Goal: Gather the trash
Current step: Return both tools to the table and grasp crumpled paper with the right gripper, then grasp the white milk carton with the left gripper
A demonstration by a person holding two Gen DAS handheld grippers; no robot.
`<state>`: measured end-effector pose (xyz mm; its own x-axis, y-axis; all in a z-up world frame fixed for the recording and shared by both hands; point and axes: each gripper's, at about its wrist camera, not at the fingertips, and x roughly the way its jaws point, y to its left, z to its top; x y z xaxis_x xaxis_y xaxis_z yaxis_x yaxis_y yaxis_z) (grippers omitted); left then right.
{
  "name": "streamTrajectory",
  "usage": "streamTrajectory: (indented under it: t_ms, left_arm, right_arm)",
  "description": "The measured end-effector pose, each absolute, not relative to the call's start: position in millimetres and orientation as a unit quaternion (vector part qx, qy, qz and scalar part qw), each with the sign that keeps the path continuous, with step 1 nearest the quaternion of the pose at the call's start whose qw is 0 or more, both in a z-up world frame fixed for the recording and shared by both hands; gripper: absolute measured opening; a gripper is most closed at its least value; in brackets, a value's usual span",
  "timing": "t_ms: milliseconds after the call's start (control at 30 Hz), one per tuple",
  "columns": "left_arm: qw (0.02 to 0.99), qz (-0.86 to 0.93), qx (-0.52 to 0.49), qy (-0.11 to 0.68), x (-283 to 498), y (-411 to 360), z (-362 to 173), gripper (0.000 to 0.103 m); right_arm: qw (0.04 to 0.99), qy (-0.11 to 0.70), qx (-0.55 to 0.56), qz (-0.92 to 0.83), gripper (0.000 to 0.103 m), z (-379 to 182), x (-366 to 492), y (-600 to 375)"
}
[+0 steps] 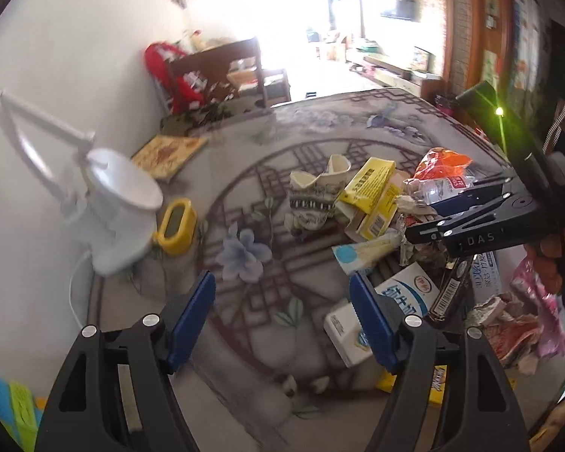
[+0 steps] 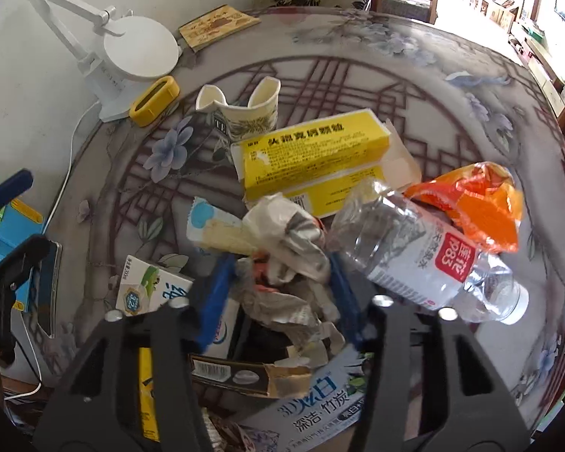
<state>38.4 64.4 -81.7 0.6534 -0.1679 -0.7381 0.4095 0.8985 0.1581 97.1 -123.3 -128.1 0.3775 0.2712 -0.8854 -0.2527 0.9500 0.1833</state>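
A pile of trash lies on the patterned table (image 1: 267, 203): a yellow carton (image 2: 312, 158), a crushed paper cup (image 2: 241, 113), a clear plastic bottle (image 2: 425, 260), an orange wrapper (image 2: 482, 203), a milk carton (image 1: 403, 301) and crumpled paper (image 2: 290, 252). My right gripper (image 2: 280, 286) has its blue fingers on both sides of the crumpled paper; in the left wrist view it (image 1: 433, 218) reaches in from the right. My left gripper (image 1: 282, 316) is open and empty above the table, left of the milk carton.
A white desk lamp (image 1: 120, 211) and a yellow holder (image 1: 175, 226) stand by the wall at left. A yellow booklet (image 1: 169, 154) lies farther back. A toothpaste box (image 2: 312, 406) lies near the front. Chairs stand beyond the table.
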Motion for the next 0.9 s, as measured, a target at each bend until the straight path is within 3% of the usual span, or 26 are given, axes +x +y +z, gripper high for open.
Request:
streamTrajectory:
  t_ms: [33, 133, 333, 600, 700, 733, 767, 900]
  left_arm:
    - [0.892, -0.177, 0.163, 0.382, 41, 62, -81, 0.072]
    - [0.863, -0.259, 0.191, 0.389, 51, 46, -84, 0.088]
    - [0.762, -0.371, 0.273, 0.455, 64, -2, -129, 0.089]
    - [0.703, -0.392, 0.309, 0.506, 74, -29, -164, 0.088]
    - [0.714, -0.378, 0.287, 0.515, 80, -25, -164, 0.079]
    - [0.722, -0.372, 0.267, 0.518, 82, -21, -161, 0.065]
    - [0.734, -0.36, 0.248, 0.52, 85, -16, -157, 0.061]
    - [0.777, -0.324, 0.146, 0.52, 84, 8, -137, 0.058]
  right_arm:
    - [0.835, 0.528, 0.009, 0.155, 0.04, -122, 94, -126]
    - [0.851, 0.501, 0.034, 0.153, 0.039, -100, 82, -140]
    - [0.865, 0.475, 0.085, 0.134, 0.04, -68, 51, -174]
    - [0.87, 0.465, 0.133, 0.096, 0.04, -62, 27, -204]
    - [0.872, 0.459, 0.147, 0.086, 0.04, -61, 21, -212]
    - [0.873, 0.455, 0.151, 0.083, 0.04, -60, 19, -214]
    - [0.874, 0.453, 0.155, 0.081, 0.04, -59, 15, -216]
    - [0.881, 0.438, 0.162, 0.083, 0.04, -55, 10, -219]
